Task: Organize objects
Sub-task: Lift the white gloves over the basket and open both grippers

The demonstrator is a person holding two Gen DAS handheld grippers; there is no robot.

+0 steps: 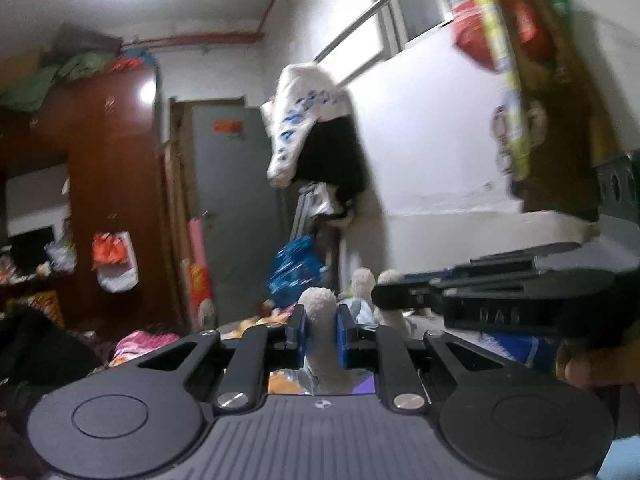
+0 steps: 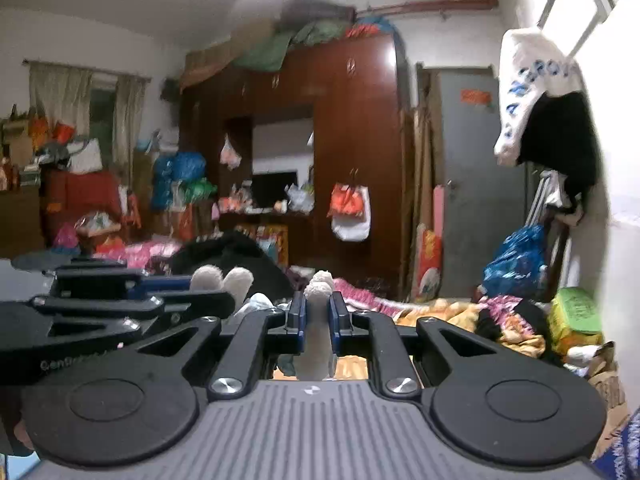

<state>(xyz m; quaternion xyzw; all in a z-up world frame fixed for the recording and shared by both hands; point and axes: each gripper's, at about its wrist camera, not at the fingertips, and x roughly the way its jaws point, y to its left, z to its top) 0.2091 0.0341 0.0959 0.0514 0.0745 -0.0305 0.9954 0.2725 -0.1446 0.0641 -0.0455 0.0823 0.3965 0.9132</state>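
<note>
both grippers point(image 1: 320, 330) point(image 2: 318, 320) around plush limbs point(image 1: 318, 308)

Not much lettering comes through cleanly here. In the right wrist view, the black arm of the other hand-held gripper point(image 2: 80, 344) carries pale raised lettering along its lower edge that begins "Gen" and then blurs out. The white bag point(image 2: 528, 92) hanging up by the wall shows big blue capital letters running down its side, but blur breaks them up and no whole word can be made out. In the left wrist view, the same white bag point(image 1: 304, 120) shows only smeared blue marks, and the orange sticker point(image 1: 228, 126) on the grey door point(image 1: 236, 216) stays illegible.
</note>
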